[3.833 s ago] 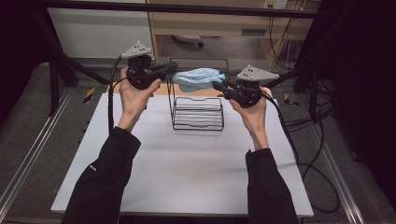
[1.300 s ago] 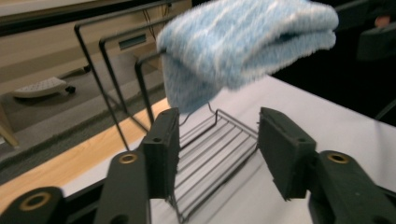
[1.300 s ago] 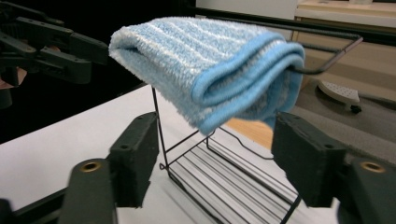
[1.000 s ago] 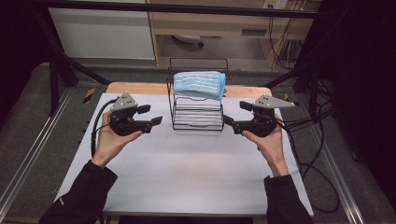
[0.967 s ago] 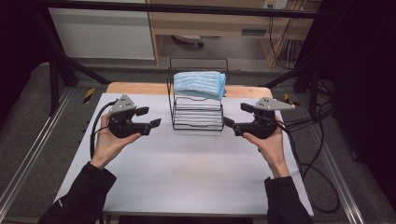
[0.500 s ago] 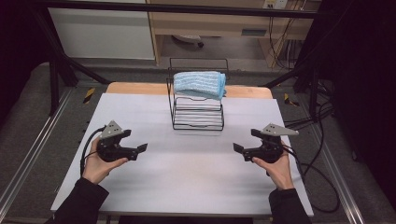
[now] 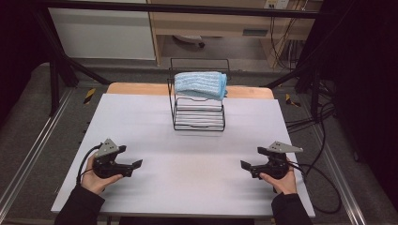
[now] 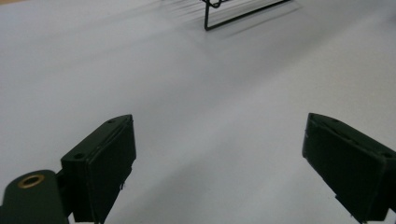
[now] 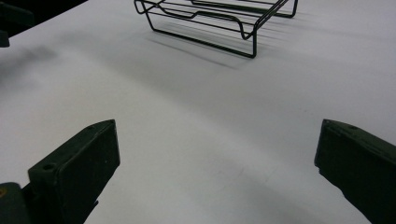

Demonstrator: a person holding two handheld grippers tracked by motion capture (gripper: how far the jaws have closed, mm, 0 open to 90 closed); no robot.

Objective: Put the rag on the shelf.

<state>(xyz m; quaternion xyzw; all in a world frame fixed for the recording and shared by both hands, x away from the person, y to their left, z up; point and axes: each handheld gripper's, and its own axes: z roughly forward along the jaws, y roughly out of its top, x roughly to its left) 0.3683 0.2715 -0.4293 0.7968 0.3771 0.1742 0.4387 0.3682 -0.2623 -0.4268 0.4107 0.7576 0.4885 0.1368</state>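
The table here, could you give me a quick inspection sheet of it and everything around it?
Surface: white table, bare at the near side.
Job's things: folded blue towel lies on top of the black wire rack at the far middle.
Clutter: nothing seen.
Grippers: left gripper and right gripper low over the near corners, both open, nothing between the jaws.
Cables: one trails from each gripper; more hang at the far right.
Surroundings: dark frame, grey floor, wooden furniture behind.

A light blue towel (image 7: 200, 85), seemingly showing faint paler stripes, is lying on a black wire rack (image 7: 198, 114) over a white table (image 7: 187, 159).
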